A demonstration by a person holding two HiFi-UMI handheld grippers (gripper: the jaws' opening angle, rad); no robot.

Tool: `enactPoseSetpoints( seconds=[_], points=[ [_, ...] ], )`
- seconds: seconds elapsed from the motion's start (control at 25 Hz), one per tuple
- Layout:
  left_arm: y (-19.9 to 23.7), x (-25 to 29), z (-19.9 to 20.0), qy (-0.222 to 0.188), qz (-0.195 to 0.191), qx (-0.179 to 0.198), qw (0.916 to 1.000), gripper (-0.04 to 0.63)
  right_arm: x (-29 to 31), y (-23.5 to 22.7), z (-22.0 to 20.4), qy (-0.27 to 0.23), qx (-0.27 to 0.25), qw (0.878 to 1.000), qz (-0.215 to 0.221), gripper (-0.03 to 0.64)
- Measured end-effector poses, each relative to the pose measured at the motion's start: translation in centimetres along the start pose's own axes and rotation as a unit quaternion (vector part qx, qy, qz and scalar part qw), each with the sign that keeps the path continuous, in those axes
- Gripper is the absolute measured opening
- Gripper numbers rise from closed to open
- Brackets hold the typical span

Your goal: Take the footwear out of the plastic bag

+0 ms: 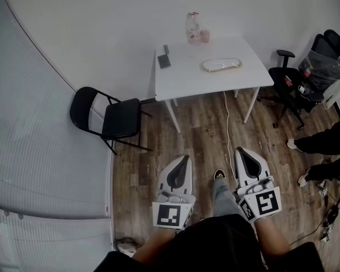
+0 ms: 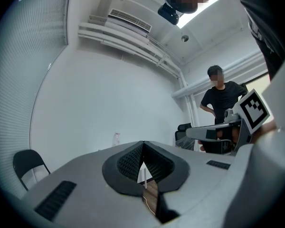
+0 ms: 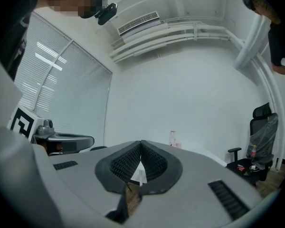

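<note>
My left gripper (image 1: 183,162) and right gripper (image 1: 243,152), lower frame, are both closed and empty; I should carry them level toward the table (image 1: 215,81), upper centre.

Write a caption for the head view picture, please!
Shut and empty, the left gripper and right gripper point toward a white table near a black folding chair.

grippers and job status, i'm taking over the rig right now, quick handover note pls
Left gripper: shut, empty, held level short of the white table.
Right gripper: shut, empty, level beside it.
Job's things: no plastic bag of footwear identifiable in any view; the table holds a bottle, a phone and an oval tray.
Done: nothing.
Left: find the bag, take the footwear out.
</note>
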State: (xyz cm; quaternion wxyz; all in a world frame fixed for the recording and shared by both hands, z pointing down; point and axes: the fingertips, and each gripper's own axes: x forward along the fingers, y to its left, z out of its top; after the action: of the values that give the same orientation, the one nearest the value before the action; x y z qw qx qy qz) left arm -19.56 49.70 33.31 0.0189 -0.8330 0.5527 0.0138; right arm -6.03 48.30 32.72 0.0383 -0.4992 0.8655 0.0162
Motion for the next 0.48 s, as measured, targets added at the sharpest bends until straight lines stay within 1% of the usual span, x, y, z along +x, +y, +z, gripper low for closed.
enactPoseSetpoints(
  seconds=[0.16, 0.36, 0.48],
  points=[
    [0.7, 3.5, -0.9, 0.003, -0.006, 0.003, 1.0000, 0.021, 2.4, -2.3, -0.8, 0.001, 0.004, 1.000, -0.003, 0.017],
    [1.6, 8.1, -2.7, 0.025, -0.012, 0.006, 0.9996, 0.021, 5.5, -5.0, -2.3, 0.013, 0.017, 1.000, -0.003, 0.017],
    [2.2, 10.5, -3.0, 0.032, -0.013, 0.004, 0.9994, 0.021, 7.6, -6.5, -3.0, 0.026, 0.016, 1.000, -0.001, 0.017]
  ],
)
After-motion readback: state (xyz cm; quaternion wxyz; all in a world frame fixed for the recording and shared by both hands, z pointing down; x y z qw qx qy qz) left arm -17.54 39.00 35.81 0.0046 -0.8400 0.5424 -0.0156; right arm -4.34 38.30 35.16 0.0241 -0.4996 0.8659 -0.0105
